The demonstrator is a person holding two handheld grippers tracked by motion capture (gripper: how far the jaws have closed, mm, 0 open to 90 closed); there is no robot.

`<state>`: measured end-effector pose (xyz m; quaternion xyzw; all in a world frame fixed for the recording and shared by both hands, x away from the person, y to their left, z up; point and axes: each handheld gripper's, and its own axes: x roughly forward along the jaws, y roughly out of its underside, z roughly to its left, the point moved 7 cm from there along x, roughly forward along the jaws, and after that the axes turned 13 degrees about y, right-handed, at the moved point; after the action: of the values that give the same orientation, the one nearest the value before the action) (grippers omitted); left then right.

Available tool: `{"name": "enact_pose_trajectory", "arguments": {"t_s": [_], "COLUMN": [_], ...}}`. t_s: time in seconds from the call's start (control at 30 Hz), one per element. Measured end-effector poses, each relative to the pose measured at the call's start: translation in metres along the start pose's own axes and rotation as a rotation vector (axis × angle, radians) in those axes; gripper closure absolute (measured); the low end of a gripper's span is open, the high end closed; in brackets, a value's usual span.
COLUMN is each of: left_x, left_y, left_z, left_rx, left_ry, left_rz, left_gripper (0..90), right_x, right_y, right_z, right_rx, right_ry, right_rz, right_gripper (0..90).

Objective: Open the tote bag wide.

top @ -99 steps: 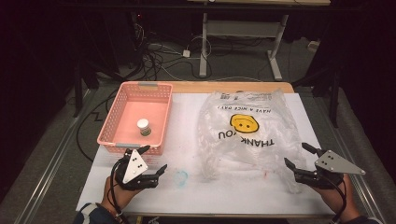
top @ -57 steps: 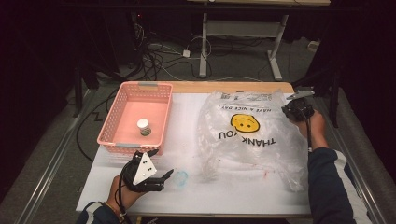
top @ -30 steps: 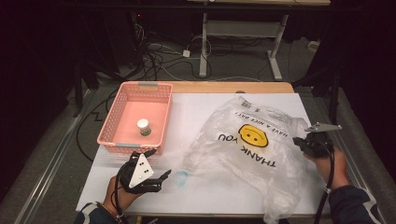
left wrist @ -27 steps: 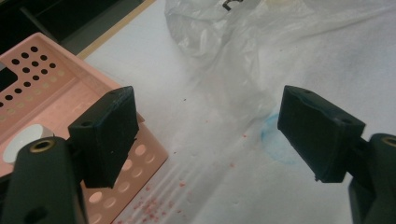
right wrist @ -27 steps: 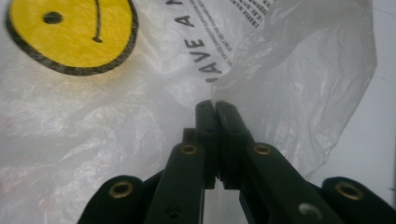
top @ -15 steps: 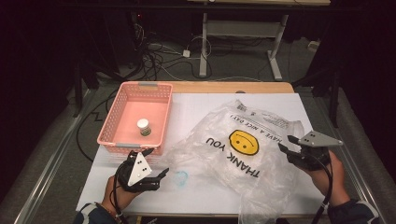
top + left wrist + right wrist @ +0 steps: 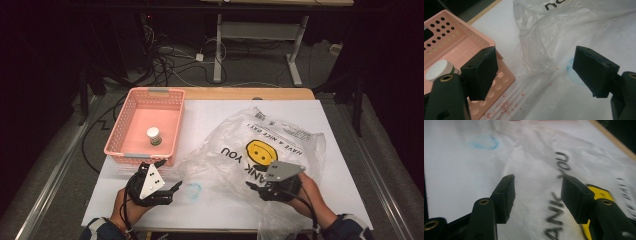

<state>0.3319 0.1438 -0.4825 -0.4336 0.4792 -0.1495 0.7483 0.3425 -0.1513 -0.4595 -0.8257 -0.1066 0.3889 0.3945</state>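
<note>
Plastic bag (image 7: 260,150) with a yellow smiley lies crumpled across the tabletop's (image 7: 210,112) right half, one corner spilling over the near edge. A pink basket (image 7: 131,127) holding a small jar (image 7: 153,136) sits left. Bare surface with a blue ring mark (image 7: 192,189) separates the grippers. Right gripper (image 7: 257,186) hovers over the bag, jaws just opened, empty. Left gripper (image 7: 167,175), wide apart, rests beside the basket.

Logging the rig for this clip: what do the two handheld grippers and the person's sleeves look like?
Both are black handheld tools. The left gripper and right gripper each carry a grey three-cornered plate on top and trail a black cable toward the wrist. Their fingers are blocky black pads held by brass-coloured screws. The dark blue sleeves show at the lower edge of the high view.
</note>
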Motion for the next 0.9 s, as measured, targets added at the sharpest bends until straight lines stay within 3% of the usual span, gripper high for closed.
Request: {"name": "enact_pose_trajectory", "arguments": {"t_s": [0.07, 0.1, 0.13, 0.3, 0.4, 0.43, 0.5, 0.57, 0.63, 0.7, 0.73, 0.9], "left_x": [0.000, 0.000, 0.000, 0.001, 0.001, 0.001, 0.001, 0.001, 0.001, 0.002, 0.002, 0.002], "left_y": [0.000, 0.000, 0.000, 0.001, 0.001, 0.001, 0.001, 0.001, 0.001, 0.001, 0.001, 0.002], "left_z": [0.000, 0.000, 0.000, 0.000, -0.001, -0.001, -0.001, -0.001, -0.001, -0.001, -0.001, 0.000], "left_rx": [0.000, -0.001, -0.001, 0.001, 0.003, 0.004, 0.004, 0.004, 0.004, 0.006, 0.006, 0.002], "left_ry": [0.001, 0.001, 0.001, 0.004, 0.007, 0.007, 0.007, 0.008, 0.008, 0.008, 0.008, 0.006], "left_rz": [0.000, 0.001, 0.002, 0.004, 0.006, 0.007, 0.007, 0.007, 0.008, 0.013, 0.016, 0.014], "left_gripper": [19.5, 19.5, 19.5, 19.5, 19.5, 19.5, 19.5, 19.5, 19.5, 19.5, 19.5, 19.5], "right_x": [0.009, 0.009, 0.018, 0.035, 0.042, 0.046, 0.050, 0.051, 0.052, 0.052, 0.052, 0.050], "right_y": [-0.002, -0.002, -0.002, 0.002, 0.005, 0.010, 0.014, 0.015, 0.016, 0.017, 0.017, 0.014], "right_z": [0.014, 0.014, 0.026, 0.042, 0.045, 0.047, 0.046, 0.045, 0.038, 0.036, 0.034, 0.025], "right_rx": [-0.034, -0.034, -0.072, -0.116, -0.124, -0.140, -0.160, -0.150, -0.140, -0.144, -0.146, -0.122], "right_ry": [-0.041, -0.041, -0.059, -0.091, -0.084, -0.082, -0.068, -0.065, -0.034, -0.028, -0.016, 0.011], "right_rz": [0.014, 0.014, 0.027, 0.078, 0.101, 0.132, 0.151, 0.159, 0.166, 0.170, 0.172, 0.143], "right_gripper": [44.7, 44.7, 44.2, 44.2, 44.0, 46.7, 50.4, 54.2, 66.7, 70.3, 79.4, 85.2]}}
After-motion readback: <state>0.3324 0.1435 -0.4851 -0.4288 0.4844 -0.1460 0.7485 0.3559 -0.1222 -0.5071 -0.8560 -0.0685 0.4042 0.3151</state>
